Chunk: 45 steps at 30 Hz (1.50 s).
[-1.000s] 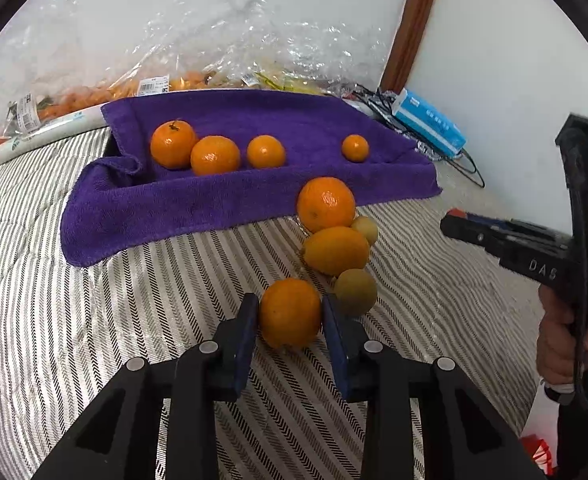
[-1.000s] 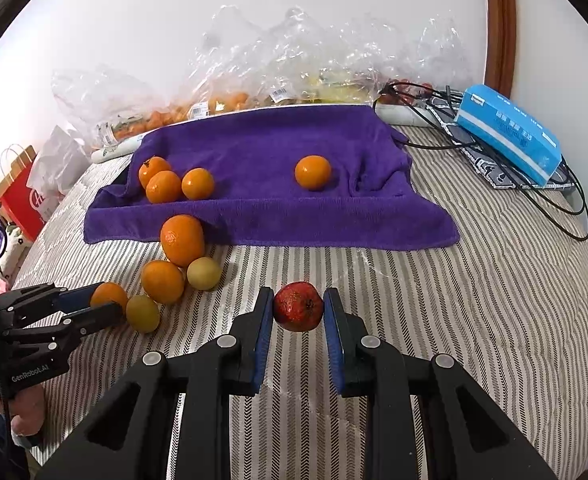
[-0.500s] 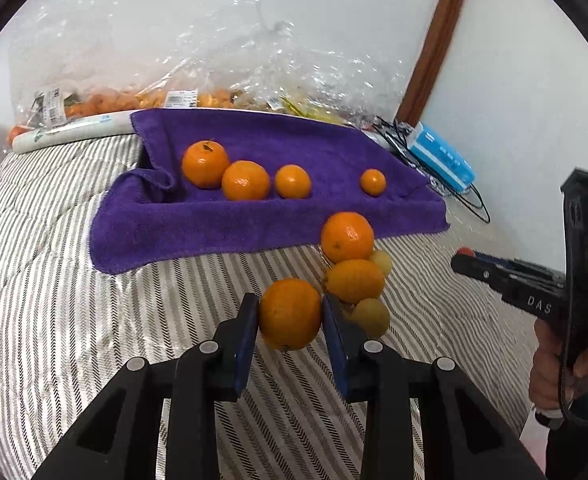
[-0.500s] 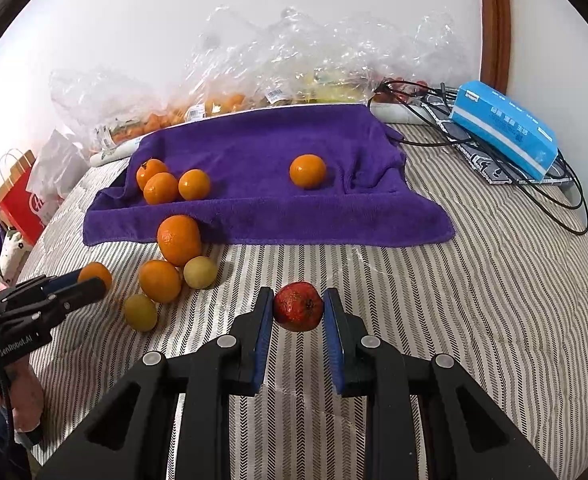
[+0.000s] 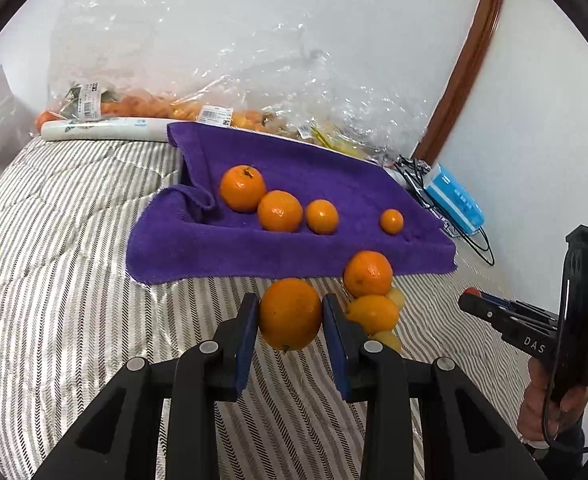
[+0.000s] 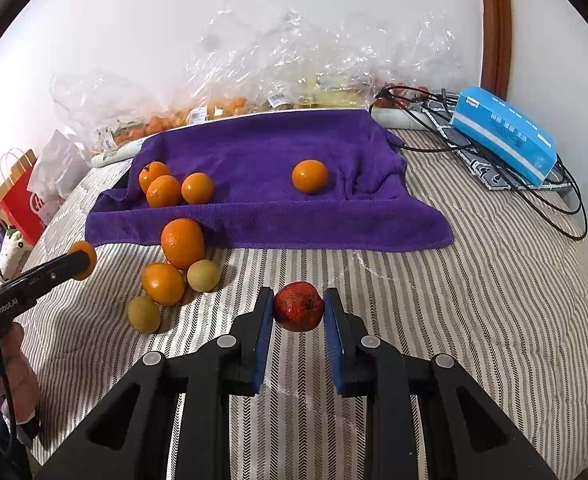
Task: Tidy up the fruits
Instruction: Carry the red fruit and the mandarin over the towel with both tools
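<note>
Left gripper point(image 5: 290, 316) clamped on an orange point(image 5: 289, 314), held off the striped bedcover point(image 5: 73, 280) just short of the purple towel's point(image 5: 253, 248) front edge. Four oranges already on the towel — three in a row point(image 5: 279, 211) at its left, one point(image 6: 309, 176) apart to the right. Loose pile of four point(image 6: 173, 272) left on the bedcover by the towel's front-left edge. Right gripper point(image 6: 298, 312) grips a red pomegranate point(image 6: 298, 307) — not yet placed. Roughly half done.
</note>
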Each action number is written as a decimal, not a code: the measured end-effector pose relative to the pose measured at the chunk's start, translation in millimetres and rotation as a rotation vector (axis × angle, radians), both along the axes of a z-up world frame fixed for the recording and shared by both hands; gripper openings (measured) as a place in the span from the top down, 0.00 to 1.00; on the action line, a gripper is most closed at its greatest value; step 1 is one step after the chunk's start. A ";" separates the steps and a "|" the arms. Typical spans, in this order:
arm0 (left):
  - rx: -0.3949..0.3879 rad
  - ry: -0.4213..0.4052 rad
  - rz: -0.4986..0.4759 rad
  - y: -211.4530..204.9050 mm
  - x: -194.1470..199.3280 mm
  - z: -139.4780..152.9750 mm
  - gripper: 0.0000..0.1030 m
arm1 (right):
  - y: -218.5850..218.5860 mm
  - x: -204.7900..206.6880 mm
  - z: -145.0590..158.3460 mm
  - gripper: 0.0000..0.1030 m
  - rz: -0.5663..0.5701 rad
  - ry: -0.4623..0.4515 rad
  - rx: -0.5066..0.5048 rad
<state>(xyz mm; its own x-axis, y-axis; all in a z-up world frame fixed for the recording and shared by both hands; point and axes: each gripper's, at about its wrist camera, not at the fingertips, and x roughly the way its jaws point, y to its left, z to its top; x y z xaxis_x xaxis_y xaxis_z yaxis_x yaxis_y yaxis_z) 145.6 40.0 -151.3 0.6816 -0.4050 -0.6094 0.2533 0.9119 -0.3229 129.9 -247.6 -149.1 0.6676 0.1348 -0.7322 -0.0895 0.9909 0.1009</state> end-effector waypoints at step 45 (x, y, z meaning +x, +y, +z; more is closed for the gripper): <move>0.069 -0.021 0.206 -4.0 123.4 38.8 0.70 | -1.8 125.0 36.3 0.76 0.071 -0.142 0.043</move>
